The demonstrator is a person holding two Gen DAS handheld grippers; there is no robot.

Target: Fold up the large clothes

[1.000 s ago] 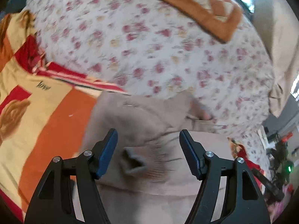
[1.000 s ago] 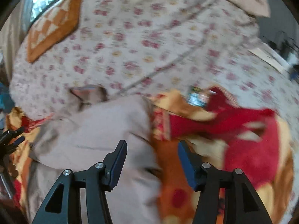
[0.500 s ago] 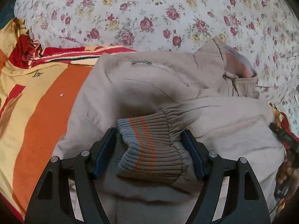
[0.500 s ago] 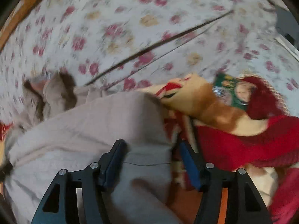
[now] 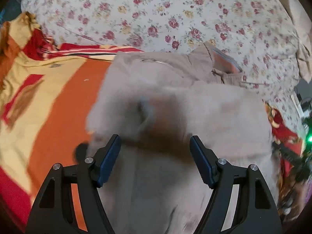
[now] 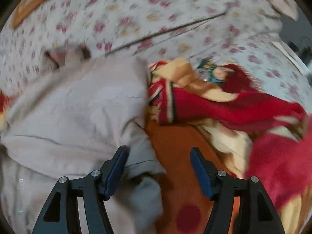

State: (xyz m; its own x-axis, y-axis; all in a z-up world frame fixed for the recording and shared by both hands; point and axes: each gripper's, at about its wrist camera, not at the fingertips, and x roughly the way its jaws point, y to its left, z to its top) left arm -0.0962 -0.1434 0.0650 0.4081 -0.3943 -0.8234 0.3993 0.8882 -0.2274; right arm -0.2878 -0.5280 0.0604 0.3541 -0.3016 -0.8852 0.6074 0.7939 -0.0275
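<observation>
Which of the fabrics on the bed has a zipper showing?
The beige jacket, lying in front of the left tongs; a metal zipper runs near its top edge. The floral sheet and the orange-red blanket show none.

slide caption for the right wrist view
Open right gripper poised at the beige jacket's edge, beside a red-and-orange blanket.

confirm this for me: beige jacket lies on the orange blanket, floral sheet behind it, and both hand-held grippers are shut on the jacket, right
Not quite. Both wrist views show the left hand-held gripper and right hand-held gripper open, gripping nothing. The jacket does lie on the blanket, sheet behind.
</observation>
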